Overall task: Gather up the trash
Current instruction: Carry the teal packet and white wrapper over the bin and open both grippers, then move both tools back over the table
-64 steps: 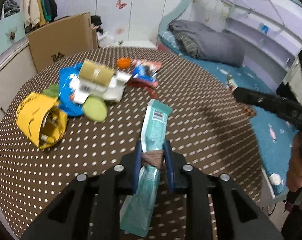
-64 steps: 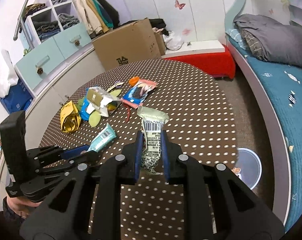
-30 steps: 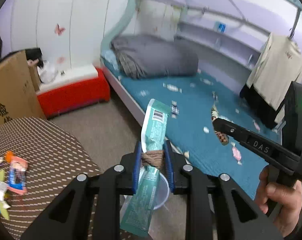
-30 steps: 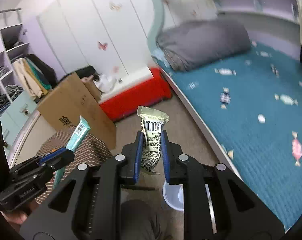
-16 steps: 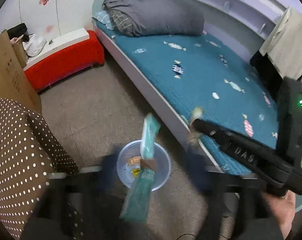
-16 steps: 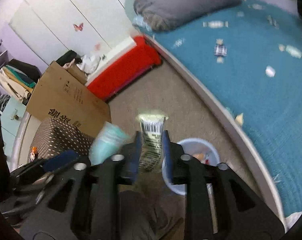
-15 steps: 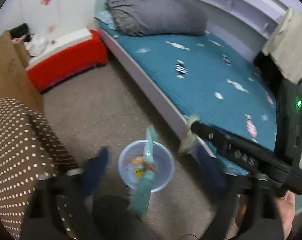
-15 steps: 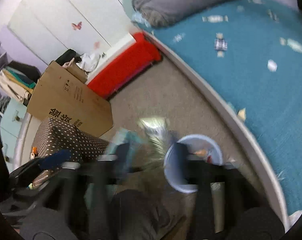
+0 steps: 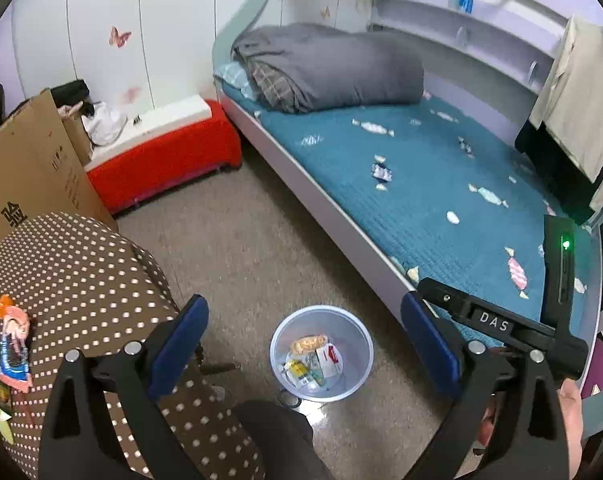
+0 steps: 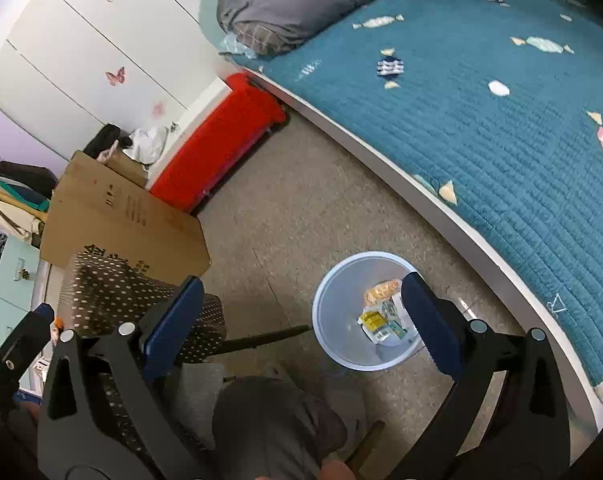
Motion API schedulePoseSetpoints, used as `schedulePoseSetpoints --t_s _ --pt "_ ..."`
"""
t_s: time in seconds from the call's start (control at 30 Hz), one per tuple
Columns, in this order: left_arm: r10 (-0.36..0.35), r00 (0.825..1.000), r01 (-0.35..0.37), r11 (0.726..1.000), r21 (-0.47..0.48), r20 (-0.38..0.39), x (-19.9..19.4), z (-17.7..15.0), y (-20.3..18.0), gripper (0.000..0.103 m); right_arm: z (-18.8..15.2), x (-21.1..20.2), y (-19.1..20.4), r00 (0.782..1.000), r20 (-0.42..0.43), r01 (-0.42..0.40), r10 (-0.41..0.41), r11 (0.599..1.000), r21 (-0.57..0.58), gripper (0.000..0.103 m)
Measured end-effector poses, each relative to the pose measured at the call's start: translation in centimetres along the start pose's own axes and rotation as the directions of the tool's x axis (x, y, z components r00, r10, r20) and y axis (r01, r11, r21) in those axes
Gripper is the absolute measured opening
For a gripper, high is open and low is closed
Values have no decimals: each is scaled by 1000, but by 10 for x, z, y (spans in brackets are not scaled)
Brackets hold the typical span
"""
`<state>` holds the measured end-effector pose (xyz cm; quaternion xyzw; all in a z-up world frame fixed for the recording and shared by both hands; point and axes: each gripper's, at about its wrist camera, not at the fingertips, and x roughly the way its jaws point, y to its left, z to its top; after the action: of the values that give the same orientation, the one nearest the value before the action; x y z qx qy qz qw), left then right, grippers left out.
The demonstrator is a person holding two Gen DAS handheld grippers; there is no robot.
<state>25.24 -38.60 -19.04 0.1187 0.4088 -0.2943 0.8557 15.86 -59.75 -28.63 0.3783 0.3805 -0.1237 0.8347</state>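
A pale blue bin (image 9: 278,345) stands on the floor beside the bed, with several wrappers (image 9: 312,359) lying in it. My left gripper (image 9: 304,311) hangs above the bin; its jaws are opening and nothing is between its blue pads. In the right wrist view the same bin (image 10: 321,300) holds the wrappers (image 10: 379,322). My right gripper (image 10: 301,289) hovers over it, jaws opening wide and empty. More trash (image 9: 9,340) lies on the dotted table (image 9: 81,280) at the left edge.
A bed with a teal cover (image 9: 421,184) runs along the right, close to the bin. A red bench (image 9: 161,164) and a cardboard box (image 9: 25,172) stand behind the table. A person's knee (image 9: 277,432) is just below the bin.
Both grippers came down over the bin and went from shut to wide open. The teal wrapper and the pale green wrapper left the jaws and now lie in the bin.
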Motion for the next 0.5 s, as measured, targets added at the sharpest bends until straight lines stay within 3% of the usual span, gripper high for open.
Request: schedulePoseSetpoints --t_s 0.5 --pt "38 985 -37 999 -8 168 -89 -15 29 96 -4 -65 96 991 115 -52 71 986 -159 97"
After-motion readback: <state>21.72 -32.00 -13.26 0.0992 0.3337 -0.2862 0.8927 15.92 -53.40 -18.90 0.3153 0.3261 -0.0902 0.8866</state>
